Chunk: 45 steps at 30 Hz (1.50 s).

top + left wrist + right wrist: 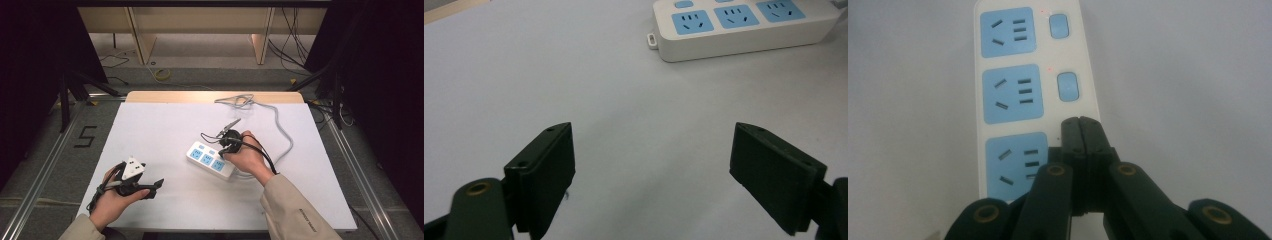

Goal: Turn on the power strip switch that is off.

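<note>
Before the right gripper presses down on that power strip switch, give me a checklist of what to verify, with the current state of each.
1. Right gripper jaws closed to a single tip: ok.
2. Tip over the third switch, beside the nearest socket: cannot tell, the jaws cover that spot.
3. Power strip lying flat on the table: ok.
4. Two far switches uncovered, small red lights beside them: ok.
5. Left gripper open, holding nothing, away from the strip: ok.
6. Strip's cable away from the tip: ok.
</note>
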Motion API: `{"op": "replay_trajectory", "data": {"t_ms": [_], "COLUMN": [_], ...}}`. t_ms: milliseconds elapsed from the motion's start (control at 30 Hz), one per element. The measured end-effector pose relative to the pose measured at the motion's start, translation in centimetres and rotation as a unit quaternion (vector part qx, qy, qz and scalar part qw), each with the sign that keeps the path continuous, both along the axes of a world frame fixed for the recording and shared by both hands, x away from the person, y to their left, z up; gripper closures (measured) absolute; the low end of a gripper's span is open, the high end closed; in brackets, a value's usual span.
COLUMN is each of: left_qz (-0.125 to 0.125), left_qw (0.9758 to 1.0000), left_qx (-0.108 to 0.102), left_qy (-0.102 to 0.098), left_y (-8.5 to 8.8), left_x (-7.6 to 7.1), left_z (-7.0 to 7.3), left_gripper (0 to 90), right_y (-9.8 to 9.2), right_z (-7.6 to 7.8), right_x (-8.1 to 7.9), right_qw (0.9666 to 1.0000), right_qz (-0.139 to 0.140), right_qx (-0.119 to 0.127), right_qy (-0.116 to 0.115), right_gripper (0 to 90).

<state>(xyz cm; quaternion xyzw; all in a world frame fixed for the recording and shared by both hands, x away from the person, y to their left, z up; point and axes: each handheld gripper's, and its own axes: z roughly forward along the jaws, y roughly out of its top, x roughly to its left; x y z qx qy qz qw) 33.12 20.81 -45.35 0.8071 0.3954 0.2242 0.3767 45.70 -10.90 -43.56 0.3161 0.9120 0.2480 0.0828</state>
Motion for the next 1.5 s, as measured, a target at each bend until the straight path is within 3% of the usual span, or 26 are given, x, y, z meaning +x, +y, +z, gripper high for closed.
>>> {"op": "replay_trajectory", "data": {"t_ms": [1500], "left_qz": [-0.006], "left_qw": [1.0000], "left_qx": [0.004], "left_qy": [0.000], "left_y": [-0.28], "left_x": [0.01], "left_z": [-0.03], "left_gripper": [18.1], "right_y": [0.78], "right_z": [-0.12], "right_x": [0.34], "right_qw": [0.9992], "right_qz": [-0.004], "right_qx": [-0.038], "right_qy": [0.014], "right_gripper": [90.0]}}
